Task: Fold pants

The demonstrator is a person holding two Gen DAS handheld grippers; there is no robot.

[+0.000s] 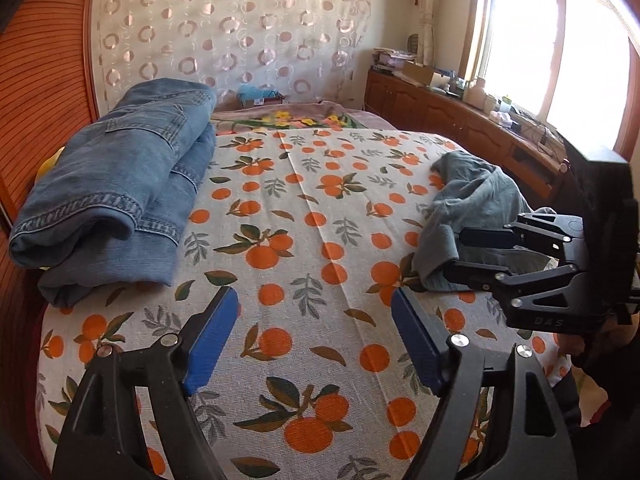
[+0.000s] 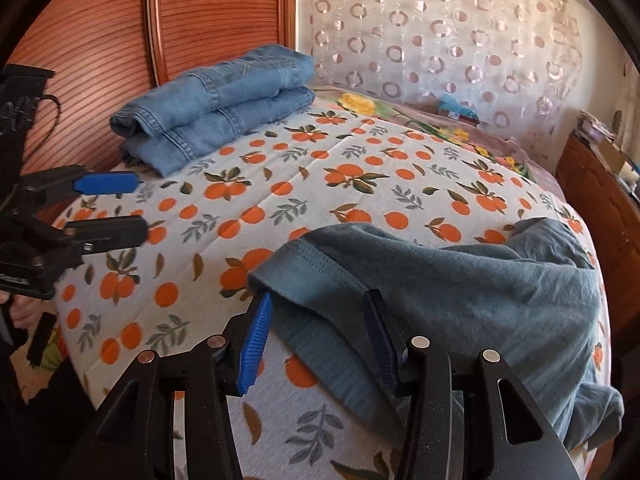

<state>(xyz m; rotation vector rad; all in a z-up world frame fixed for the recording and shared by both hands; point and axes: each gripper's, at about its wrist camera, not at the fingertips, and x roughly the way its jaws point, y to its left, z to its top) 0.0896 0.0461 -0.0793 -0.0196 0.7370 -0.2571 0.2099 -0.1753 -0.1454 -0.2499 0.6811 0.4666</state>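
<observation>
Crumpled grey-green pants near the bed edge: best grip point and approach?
Judging by the pose: take the grey-green pants at the stitched hem edge, from the near bed side. It lies free on the orange-print cover, and already sits between the open pads of the right hand-held gripper. The rest is bunched.

Can't tell if the right tongs [image 2: 320, 340] pinch the grey-green pants [image 2: 460, 292]: the cloth edge drapes over the gap, hiding the inner face of the right pad. In my left wrist view those tongs' tips are buried in the cloth. Pants run off the bed's [image 2: 360, 184] right edge, far end out of sight. Bottom layer of the folded jeans [image 1: 120, 184] is covered by the top fold; a yellow thing [image 1: 50, 164] behind them is mostly hidden. Clutter on the wooden cabinet [image 1: 440, 108] under the window is too small and washed out to identify. Hand [image 2: 18, 314] behind the left tongs [image 2: 120, 206] is cut off by the frame.
</observation>
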